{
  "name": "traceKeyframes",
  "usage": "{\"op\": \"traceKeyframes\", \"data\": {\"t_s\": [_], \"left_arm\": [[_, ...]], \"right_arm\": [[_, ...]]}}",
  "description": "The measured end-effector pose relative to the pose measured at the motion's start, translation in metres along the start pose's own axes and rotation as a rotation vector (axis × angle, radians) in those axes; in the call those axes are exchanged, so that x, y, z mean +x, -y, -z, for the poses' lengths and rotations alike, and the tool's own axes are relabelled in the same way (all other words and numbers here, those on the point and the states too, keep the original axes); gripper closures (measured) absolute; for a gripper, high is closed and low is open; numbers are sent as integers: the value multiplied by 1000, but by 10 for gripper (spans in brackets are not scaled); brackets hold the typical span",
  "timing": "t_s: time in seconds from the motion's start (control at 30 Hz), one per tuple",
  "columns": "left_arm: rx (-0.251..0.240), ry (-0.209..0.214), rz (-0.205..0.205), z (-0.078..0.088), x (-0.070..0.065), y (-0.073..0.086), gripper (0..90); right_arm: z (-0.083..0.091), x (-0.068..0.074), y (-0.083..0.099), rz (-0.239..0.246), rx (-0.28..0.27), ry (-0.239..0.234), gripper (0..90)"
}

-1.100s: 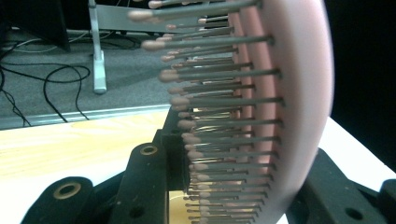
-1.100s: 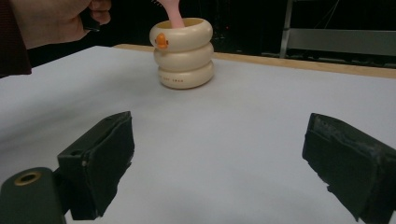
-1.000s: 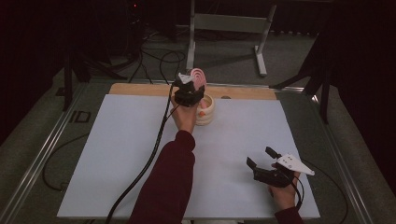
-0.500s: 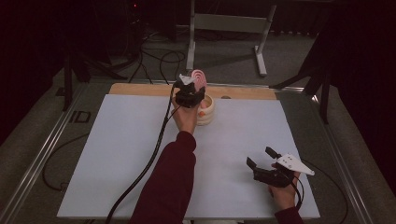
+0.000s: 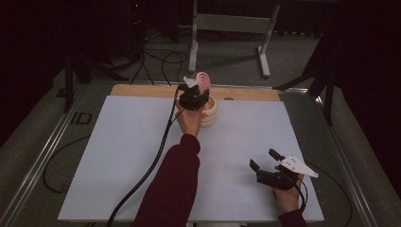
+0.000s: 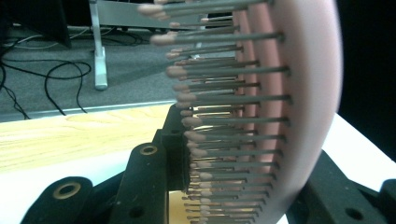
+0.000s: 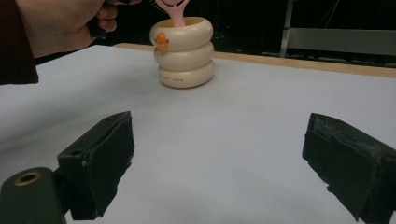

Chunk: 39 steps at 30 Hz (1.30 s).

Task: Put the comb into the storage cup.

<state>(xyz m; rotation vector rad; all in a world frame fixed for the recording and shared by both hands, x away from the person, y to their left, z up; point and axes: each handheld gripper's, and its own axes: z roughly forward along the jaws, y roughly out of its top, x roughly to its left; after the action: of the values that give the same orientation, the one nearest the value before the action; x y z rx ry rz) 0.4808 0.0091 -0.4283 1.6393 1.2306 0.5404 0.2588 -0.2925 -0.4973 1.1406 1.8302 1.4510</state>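
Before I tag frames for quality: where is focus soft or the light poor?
Left gripper view: the pink bristled hairbrush sits so close it is soft, its rim smeared. High view: the room is dark, the white table sheet evenly lit. Right gripper view: the near jaws blur, the cream ringed holder is sharper.

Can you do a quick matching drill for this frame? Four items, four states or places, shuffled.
Items:
1. pink hairbrush
2. cream ringed holder
3. left hand-held gripper
4. right hand-held gripper

States or places:
A. jaws open, nothing between them, over the white mat
B. stands upright on the mat near the wooden board
C. shut on the brush head
D. handle down inside the holder, bristled head up

Pairs: 1-D, 2-B, 3-C, 4-A
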Motion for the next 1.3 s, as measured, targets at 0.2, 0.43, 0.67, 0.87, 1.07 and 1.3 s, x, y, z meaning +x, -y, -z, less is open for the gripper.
{"op": "traceKeyframes", "data": {"t_s": [0.2,0.43,0.67,0.87,1.07,1.3], "left_arm": [[0,2,6,-1,0,1,641],[13,7,7,-3,0,5,640],[14,13,17,-5,0,8,637],[15,20,18,-5,1,8,636],[20,32,18,-5,4,8,634],[25,41,28,-4,8,7,631]], "right_arm": [[0,0,0,-1,1,1,89],[0,0,0,-1,1,1,89],[0,0,0,0,0,3,89],[0,0,0,0,4,3,90],[-1,0,1,-4,3,6,90],[-1,-1,1,1,7,5,89]]}}
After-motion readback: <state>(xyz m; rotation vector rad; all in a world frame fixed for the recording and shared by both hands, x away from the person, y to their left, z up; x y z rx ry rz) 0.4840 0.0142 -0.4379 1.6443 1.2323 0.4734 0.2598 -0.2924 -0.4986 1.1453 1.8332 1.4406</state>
